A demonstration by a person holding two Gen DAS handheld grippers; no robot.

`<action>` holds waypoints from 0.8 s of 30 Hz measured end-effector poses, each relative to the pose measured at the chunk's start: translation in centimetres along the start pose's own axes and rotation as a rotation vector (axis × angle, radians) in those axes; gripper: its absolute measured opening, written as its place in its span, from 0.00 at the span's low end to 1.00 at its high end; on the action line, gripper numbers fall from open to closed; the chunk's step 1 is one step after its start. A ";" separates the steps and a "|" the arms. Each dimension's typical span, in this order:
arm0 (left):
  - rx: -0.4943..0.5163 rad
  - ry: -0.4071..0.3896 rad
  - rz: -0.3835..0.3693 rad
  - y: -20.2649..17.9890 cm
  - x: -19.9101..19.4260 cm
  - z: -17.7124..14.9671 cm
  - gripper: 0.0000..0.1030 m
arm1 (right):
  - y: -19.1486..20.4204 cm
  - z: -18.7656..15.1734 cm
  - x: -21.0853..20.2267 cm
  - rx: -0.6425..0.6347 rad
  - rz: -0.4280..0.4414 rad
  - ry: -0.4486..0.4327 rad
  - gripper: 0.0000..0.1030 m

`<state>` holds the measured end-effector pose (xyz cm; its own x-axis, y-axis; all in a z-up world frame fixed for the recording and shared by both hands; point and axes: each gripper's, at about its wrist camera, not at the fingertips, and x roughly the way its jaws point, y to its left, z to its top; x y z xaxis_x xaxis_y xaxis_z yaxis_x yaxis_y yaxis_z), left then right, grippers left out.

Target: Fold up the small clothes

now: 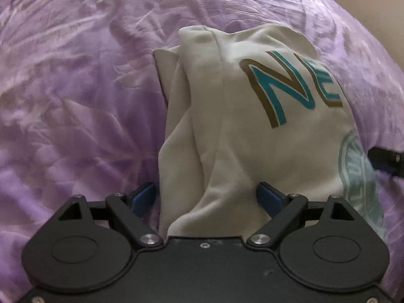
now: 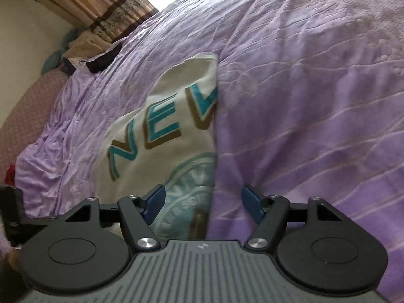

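A cream folded cotton top with teal and bronze lettering (image 1: 240,131) is seen lying on a crinkled lilac bedspread (image 1: 75,88).

To the garment's left edge the left gripper (image 1: 205,197) is held, jaws spread wide with cloth between the blue pads but unpressed. At the garment's right edge the right gripper (image 2: 203,203) is held, jaws likewise apart, nothing gripped.

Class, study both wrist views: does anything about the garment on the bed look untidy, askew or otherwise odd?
Yes. The cream garment on the purple bedspread is not folded square: its left side is bunched into loose, uneven layers, and the fold cuts its printed lettering short. Nothing looks torn or spilled.
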<state>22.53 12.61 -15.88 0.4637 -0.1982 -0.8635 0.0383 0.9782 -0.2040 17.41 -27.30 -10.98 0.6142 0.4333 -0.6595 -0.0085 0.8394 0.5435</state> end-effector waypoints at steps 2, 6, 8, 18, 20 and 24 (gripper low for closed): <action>-0.029 -0.001 -0.032 0.7 0.1 0.4 0.89 | 0.4 -0.2 0.7 -0.003 0.034 0.015 0.75; -0.029 -0.001 -0.081 1.2 0.9 1.1 0.91 | 0.3 0.5 3.7 0.009 0.026 0.039 0.72; -0.003 -0.016 -0.097 0.8 0.9 1.6 0.91 | 0.1 1.0 4.5 0.050 0.049 0.025 0.73; -0.090 -0.119 -0.173 1.0 2.5 3.0 0.96 | 1.0 1.2 6.5 0.032 0.060 -0.016 0.88; -0.086 -0.128 -0.158 0.7 2.4 2.8 0.97 | 1.4 1.1 6.4 0.024 0.065 -0.014 0.95; -0.100 -0.131 -0.151 0.5 2.4 2.7 0.97 | 1.9 1.0 6.3 0.005 0.026 -0.021 0.89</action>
<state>26.06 12.81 -16.77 0.5711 -0.3257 -0.7536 0.0307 0.9258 -0.3768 22.04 -23.26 -13.59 0.6307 0.4479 -0.6338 -0.0210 0.8262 0.5630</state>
